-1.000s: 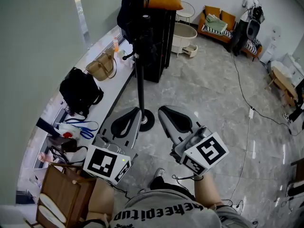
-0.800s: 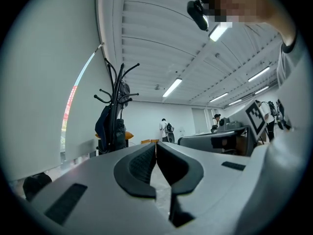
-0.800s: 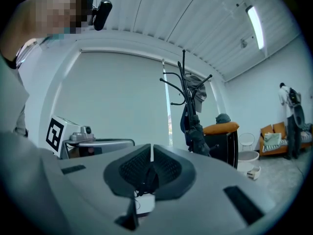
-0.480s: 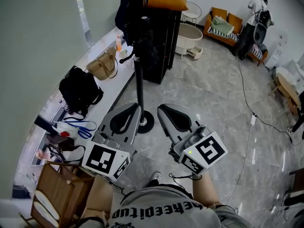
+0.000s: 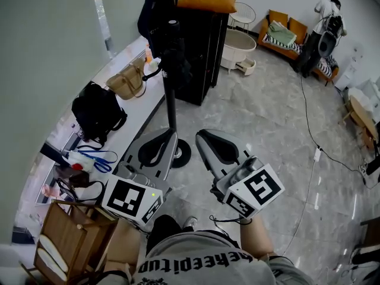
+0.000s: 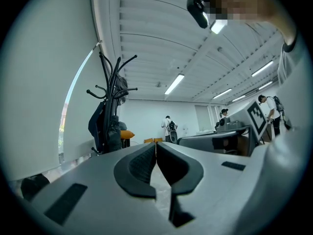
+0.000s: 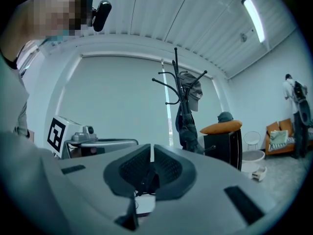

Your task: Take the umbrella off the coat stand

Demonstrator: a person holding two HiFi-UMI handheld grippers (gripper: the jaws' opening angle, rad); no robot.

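While R gripper (image 5: 202, 138) shut, umbrella (image 5: 177, 58) ahead

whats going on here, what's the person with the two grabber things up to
A person holds a gripper in each hand and points both at a coat stand that stands on the floor just ahead. The left gripper and the right gripper are both shut, with nothing between their jaws. Neither touches the stand. A dark folded bundle, probably the umbrella, hangs on the stand among other dark items, so nothing has been taken off yet.
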